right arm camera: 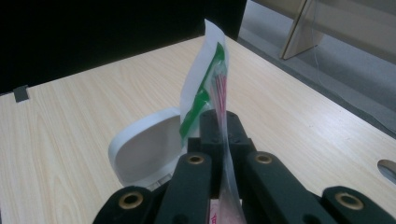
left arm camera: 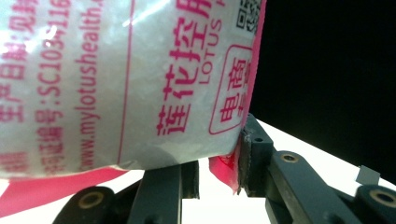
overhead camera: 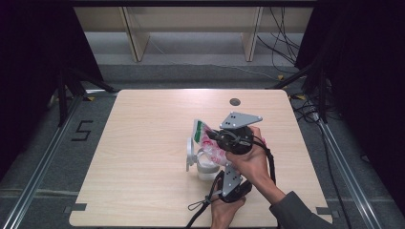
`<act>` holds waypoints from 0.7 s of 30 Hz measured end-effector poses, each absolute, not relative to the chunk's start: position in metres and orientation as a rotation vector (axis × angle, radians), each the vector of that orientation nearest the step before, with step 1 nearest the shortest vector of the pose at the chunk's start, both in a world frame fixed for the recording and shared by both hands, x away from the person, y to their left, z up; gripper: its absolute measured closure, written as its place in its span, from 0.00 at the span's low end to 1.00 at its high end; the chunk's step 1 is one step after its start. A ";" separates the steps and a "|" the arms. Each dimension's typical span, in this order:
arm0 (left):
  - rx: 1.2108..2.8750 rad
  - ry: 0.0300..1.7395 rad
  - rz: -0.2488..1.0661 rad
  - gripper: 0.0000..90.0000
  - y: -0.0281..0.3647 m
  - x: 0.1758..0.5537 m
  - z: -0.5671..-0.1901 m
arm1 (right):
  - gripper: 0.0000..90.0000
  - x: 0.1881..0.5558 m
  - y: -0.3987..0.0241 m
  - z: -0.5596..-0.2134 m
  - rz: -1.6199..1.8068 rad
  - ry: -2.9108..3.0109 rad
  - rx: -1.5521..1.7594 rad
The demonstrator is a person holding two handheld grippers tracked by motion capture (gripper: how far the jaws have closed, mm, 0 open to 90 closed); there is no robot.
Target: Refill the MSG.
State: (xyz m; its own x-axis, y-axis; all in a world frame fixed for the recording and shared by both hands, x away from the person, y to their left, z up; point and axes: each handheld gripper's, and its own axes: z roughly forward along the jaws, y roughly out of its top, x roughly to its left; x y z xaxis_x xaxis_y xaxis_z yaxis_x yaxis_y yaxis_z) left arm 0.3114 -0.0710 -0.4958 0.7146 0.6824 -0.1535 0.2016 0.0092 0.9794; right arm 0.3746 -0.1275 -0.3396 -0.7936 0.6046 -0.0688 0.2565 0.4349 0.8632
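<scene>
Right tongs (right arm camera: 223, 122): jaws pressed together on the upper edge of a plastic bag (overhead camera: 210, 140), pink print, green strip at its top. Left tongs (left arm camera: 218, 175): jaws narrowed around the bag's lower pink corner, one pad against it. Bag: held upright above a white container (overhead camera: 205, 168) with open hinged lid (right arm camera: 144, 149), right of centre, near side of the pale wooden surface (overhead camera: 143, 143).

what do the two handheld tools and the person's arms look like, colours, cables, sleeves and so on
Both tools are black. The right tool has a round black body topped by a grey three-cornered plate with small holes. The left tool carries a like grey plate, and a black cable trails from it toward the table edge. In the gripper views the jaws are black bars with brass-coloured pivot pins. The right arm wears a dark grey sleeve.
</scene>
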 end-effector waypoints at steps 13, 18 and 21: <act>1.551 0.750 0.426 0.80 -0.071 0.312 -0.496 | 1.00 0.376 -0.127 -0.341 1.301 2.321 0.760; 1.549 0.751 0.419 0.80 -0.072 0.312 -0.497 | 1.00 0.376 -0.125 -0.343 1.281 2.334 0.750; 1.543 0.747 0.423 0.80 -0.071 0.312 -0.496 | 1.00 0.376 -0.126 -0.342 1.300 2.321 0.757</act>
State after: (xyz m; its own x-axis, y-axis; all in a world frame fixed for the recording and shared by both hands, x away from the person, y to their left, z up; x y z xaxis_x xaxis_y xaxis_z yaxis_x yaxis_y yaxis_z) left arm 0.3125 -0.0714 -0.4959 0.7180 0.6762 -0.1650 0.2061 0.0199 0.9783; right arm 0.3765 -0.1256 -0.3416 -0.7855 0.6159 -0.0596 0.2707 0.4287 0.8620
